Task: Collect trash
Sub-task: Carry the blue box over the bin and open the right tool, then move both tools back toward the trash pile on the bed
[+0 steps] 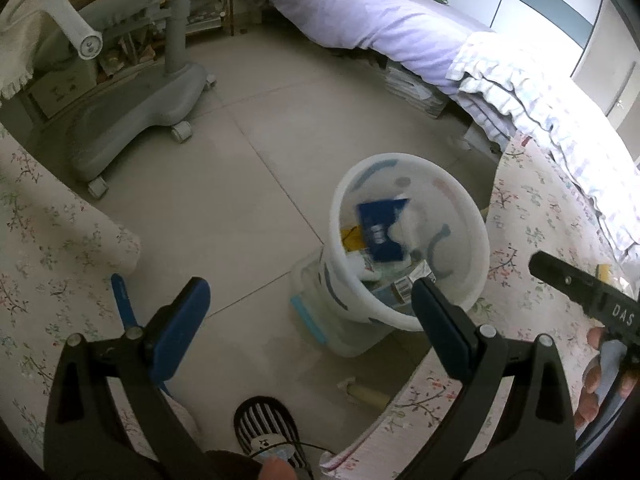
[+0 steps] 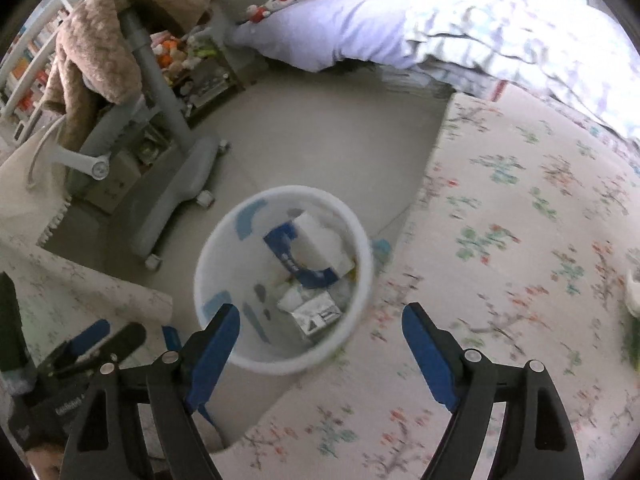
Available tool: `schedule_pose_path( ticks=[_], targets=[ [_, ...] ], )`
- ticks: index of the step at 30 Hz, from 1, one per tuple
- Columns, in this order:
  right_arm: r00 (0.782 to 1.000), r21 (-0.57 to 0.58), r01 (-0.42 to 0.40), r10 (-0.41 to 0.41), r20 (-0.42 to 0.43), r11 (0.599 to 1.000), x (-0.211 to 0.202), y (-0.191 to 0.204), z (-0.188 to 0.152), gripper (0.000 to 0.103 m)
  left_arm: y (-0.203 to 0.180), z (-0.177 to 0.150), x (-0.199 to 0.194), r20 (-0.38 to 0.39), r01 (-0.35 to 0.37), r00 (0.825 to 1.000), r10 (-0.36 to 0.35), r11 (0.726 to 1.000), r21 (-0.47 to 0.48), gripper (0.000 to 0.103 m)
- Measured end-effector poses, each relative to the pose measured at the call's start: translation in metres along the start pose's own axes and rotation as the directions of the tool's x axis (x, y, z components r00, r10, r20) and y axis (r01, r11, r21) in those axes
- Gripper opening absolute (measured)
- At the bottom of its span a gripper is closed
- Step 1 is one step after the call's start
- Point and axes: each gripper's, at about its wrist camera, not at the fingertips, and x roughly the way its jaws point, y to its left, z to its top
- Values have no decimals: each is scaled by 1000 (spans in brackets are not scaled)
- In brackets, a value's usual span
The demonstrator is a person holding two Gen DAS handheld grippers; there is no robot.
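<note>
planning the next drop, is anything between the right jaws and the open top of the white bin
Nothing visible is. The right gripper is open and empty, looking straight down into the white bin, whose mouth is uncovered. Inside lie a blue-and-white box and a silvery packet, all below the rim.

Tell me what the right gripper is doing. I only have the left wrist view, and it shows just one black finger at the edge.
Observer: The right gripper is open, with nothing between its fingers.
Operator: Give me its position against the bin.
Observer: It looks down into the white bin. The bin's mouth sits between and just ahead of the fingertips, and the floral bedcover is under the right-hand finger.
Operator: Report where my left gripper shows from there.
Observer: The left gripper is in the lower left corner of that view, off to the left of the bin and not over it.
</note>
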Motion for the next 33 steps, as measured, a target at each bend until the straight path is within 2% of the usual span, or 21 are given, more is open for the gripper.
schedule_pose_path(
  ticks=[8, 14, 22, 25, 29, 33],
  targets=[
    [996, 49, 87, -87, 14, 995, -42, -49, -24, 85, -28, -3, -6, 2, 20, 1000, -20, 998, 55, 102],
    [985, 80, 164, -167, 35, 983, -84, -89, -45, 85, -56, -8, -10, 5, 10, 1000, -11, 993, 119, 102],
    [966, 191, 226, -245, 82, 955, -147, -157, -60, 85, -89, -13, -17, -7, 54, 999, -54, 987, 151, 102],
    [960, 223, 226, -255, 113, 948, -166, -179, -61, 85, -102, -15, -16, -25, 77, 997, -74, 985, 156, 102],
    [964, 262, 163, -210, 165, 951, -181, -206, -58, 84, -118, -17, -16, -39, 91, 996, -86, 982, 167, 102],
    [962, 277, 171, -221, 161, 945, -180, -226, -52, 80, -134, -16, -13, -48, 100, 994, -94, 980, 171, 102]
  ],
)
